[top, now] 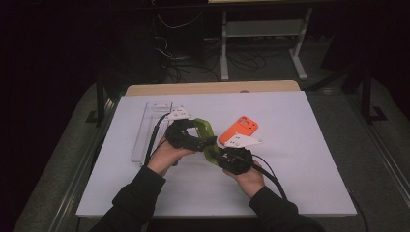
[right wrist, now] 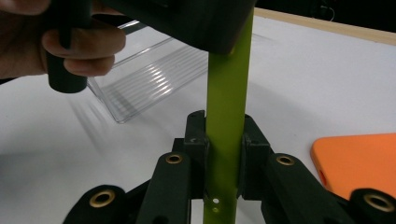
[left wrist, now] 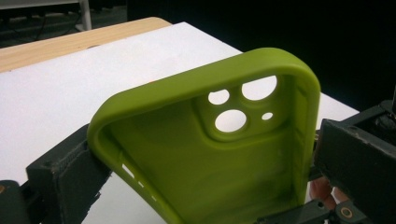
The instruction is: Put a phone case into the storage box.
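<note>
White tabletop (top: 300,188), wooden strip along its far edge. Near-right, far-right and near-left areas bare, plenty of room there; work sits around the middle, slightly left. Clear plastic tray (top: 151,129) lies lengthwise near the left edge, far half. Orange phone case (top: 240,129) flat on the tabletop just right of centre, just beside the grippers, partly under the right gripper's grey plate. Dark floor and table legs beyond the far edge.

Green phone case (top: 207,138) held up off the tabletop between both grippers, around the middle, between tray and orange case. In the left gripper view its open inner side faces the camera, camera cut-outs toward the top (left wrist: 219,154).

Left gripper (top: 205,141): jaws spread wide across the case's width, one pad on each long side edge, pressing on it (left wrist: 205,158). Clamped on the green case.

Right gripper (top: 216,155): jaws nearly together, pinching the case's thin edge wall from both sides (right wrist: 224,161); case stands edge-on and upright in that view, pads touching both faces. Clamped on the same case at its near end.

Person's hands grip both gripper handles, forearms coming in from the near edge.
</note>
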`<state>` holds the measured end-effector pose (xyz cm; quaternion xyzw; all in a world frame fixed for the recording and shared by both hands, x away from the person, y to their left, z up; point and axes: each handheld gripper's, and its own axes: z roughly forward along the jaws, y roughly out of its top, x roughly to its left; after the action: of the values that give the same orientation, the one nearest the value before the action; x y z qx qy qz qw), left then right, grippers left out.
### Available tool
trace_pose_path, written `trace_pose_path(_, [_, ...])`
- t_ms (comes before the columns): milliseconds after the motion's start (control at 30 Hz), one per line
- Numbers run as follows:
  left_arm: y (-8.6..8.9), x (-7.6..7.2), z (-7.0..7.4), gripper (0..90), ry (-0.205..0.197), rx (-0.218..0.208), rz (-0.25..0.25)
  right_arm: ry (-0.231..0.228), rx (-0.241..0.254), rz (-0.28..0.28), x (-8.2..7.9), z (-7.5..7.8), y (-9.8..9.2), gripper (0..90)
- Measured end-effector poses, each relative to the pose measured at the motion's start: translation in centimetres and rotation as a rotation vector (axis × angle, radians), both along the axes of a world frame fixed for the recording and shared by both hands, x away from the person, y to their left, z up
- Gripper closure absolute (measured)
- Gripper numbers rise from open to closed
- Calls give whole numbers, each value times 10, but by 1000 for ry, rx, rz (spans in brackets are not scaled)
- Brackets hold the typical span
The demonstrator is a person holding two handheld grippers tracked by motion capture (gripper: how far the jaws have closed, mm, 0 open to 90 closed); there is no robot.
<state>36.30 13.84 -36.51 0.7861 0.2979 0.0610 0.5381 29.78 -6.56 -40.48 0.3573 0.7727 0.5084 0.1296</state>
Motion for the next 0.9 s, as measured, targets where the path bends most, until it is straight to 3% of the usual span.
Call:
trace_pose_path(167, [-2, -1, -2, 0, 13, -5, 1, -21, 1, 8, -1, 2, 1, 759])
trace_pose_path(567, [-6, -2, -2, 5, 21, -30, 19, -8, -22, 11, -1, -3, 4, 758])
trace_pose_path(900, [-3, -3, 0, 111, 25, -49, 39, 0, -33, 10, -1, -4, 5, 758])
